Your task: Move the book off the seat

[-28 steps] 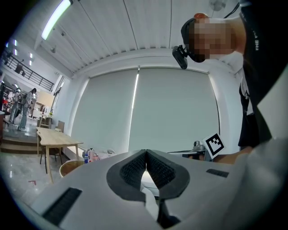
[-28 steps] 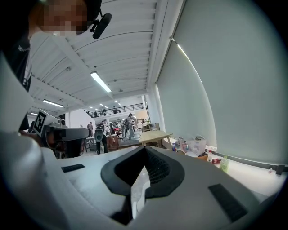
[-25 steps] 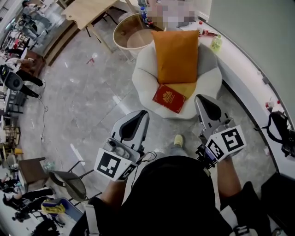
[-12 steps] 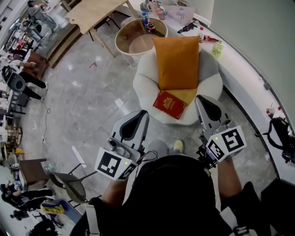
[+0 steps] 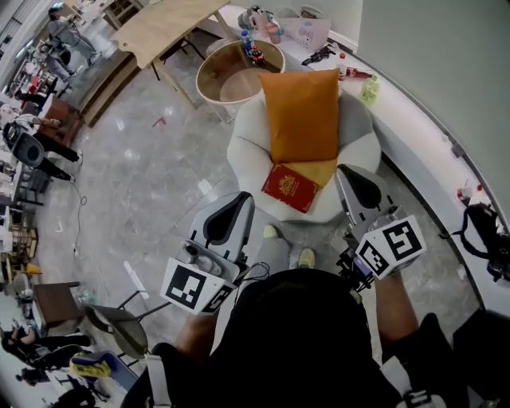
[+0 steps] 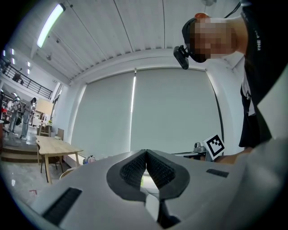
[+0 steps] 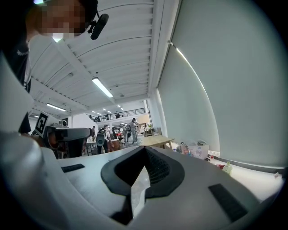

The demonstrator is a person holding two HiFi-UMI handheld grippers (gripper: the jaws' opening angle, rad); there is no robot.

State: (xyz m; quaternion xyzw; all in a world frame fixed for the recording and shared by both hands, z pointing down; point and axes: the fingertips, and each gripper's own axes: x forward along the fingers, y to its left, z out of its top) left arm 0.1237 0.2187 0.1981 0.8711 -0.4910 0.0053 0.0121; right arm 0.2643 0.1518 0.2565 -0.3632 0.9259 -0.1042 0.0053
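A red book (image 5: 291, 188) with a gold emblem lies flat on the front of a round white seat (image 5: 247, 143). Its far corner rests on a yellow cushion (image 5: 319, 170), and an orange cushion (image 5: 304, 115) leans upright behind it. My left gripper (image 5: 241, 199) hovers short of the seat's front left edge, shut and holding nothing. My right gripper (image 5: 348, 171) is by the seat's front right edge, to the right of the book, also shut and holding nothing. In the left gripper view the pads (image 6: 135, 167) meet at the tip. The right gripper view shows its pads (image 7: 155, 167) closed too.
A round wooden side table (image 5: 209, 73) with bottles stands behind the seat. A curved white counter (image 5: 414, 119) runs along the right with a green bottle (image 5: 369, 90). There is a long wooden table (image 5: 171, 24) at the back left and a chair (image 5: 119, 319) at the lower left. My shoes (image 5: 307, 256) show below the seat.
The seat and book have slid slightly lower in the head view, nearer both grippers. A second shoe has come into view. Both grippers stay shut.
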